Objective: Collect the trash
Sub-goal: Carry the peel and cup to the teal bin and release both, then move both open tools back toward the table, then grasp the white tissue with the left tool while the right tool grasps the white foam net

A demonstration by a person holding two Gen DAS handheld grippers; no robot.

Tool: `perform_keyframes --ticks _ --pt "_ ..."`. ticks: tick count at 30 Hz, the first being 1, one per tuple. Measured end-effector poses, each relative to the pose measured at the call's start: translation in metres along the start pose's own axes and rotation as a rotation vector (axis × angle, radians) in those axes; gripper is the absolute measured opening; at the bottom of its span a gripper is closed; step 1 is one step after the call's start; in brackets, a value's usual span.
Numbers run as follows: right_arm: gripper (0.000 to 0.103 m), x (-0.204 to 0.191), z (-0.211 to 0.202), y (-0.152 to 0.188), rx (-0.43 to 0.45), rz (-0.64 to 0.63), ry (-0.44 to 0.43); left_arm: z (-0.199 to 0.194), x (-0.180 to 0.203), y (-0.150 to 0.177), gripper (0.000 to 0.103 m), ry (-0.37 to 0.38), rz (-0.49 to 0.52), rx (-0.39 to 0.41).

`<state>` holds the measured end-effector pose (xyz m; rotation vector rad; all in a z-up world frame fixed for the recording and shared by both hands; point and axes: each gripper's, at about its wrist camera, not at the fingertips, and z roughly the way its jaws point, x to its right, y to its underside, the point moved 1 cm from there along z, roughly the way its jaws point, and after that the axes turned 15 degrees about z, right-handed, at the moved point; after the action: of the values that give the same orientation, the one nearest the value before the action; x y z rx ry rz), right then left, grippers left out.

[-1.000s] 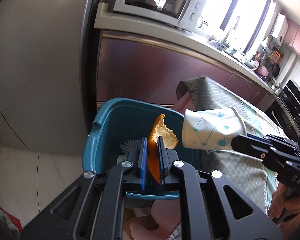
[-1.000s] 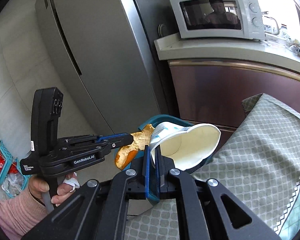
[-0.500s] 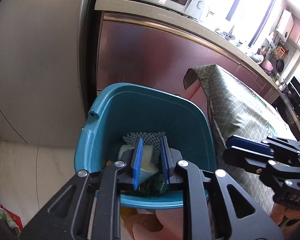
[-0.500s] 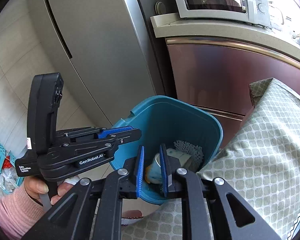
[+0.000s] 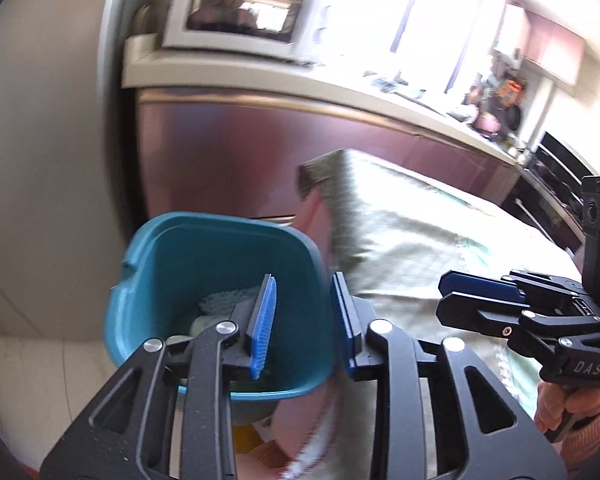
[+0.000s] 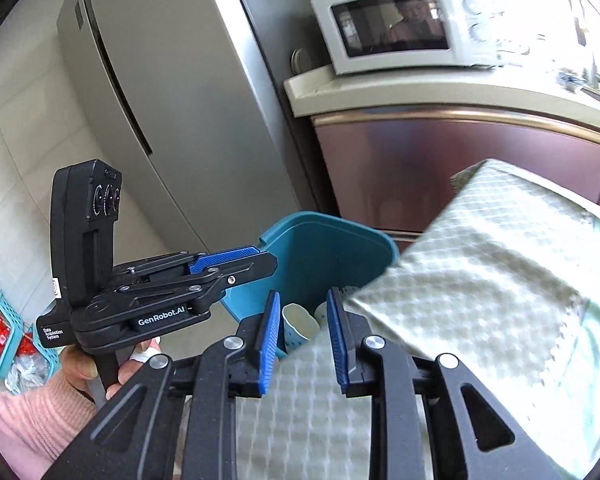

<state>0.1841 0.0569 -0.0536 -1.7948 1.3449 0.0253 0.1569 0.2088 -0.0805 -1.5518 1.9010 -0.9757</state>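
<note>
The left gripper [image 5: 304, 320] has its blue-padded fingers spread wide with nothing between them, poised over the near rim of the teal bin [image 5: 168, 248]. The right gripper [image 6: 302, 336] is likewise parted and empty, its fingers framing the gap where the bin meets the table corner. In the left wrist view the right gripper [image 5: 456, 292] shows side-on, so its opening cannot be judged there.

Much of the bin's contents is hidden. From the left wrist view the left finger covers most of the floor, and only a pale netted wrapper [image 5: 224, 300] and some light shapes under it show, blurred. From the right wrist view the tablecloth [image 6: 480, 280] cuts off the bin's right side. Between the fingers a white paper cup [image 6: 298, 326] with small blue dots lies in the bin, mouth tipped toward the camera, and a second pale rounded shape just right of it is too cropped to name.

The bin stands on the floor, between the table's draped corner and the grey fridge [image 6: 172, 100]. A white microwave [image 6: 392, 28] sits on the counter behind.
</note>
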Motion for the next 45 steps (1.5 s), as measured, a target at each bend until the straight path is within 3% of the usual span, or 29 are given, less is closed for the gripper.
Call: perform_keyframes --ticks 10,25,32,39,45 --pt "0.029 0.072 -0.123 0.035 0.189 0.146 0.137 0.004 0.112 -0.022 0.038 0.208 0.155 0.036" --pt "0.039 0.200 -0.271 0.089 0.430 0.435 0.442 0.033 0.319 -0.015 0.046 0.576 0.397 -0.045" --pt "0.044 0.240 -0.280 0.099 0.440 0.539 0.464 0.057 0.376 -0.014 0.051 0.680 0.450 -0.111" --pt "0.045 0.259 -0.272 0.102 0.419 0.594 0.423 0.075 0.411 -0.012 0.055 0.703 0.500 -0.157" --pt "0.042 0.269 -0.271 0.103 0.421 0.636 0.383 0.100 0.433 -0.008 0.046 0.700 0.501 -0.226"
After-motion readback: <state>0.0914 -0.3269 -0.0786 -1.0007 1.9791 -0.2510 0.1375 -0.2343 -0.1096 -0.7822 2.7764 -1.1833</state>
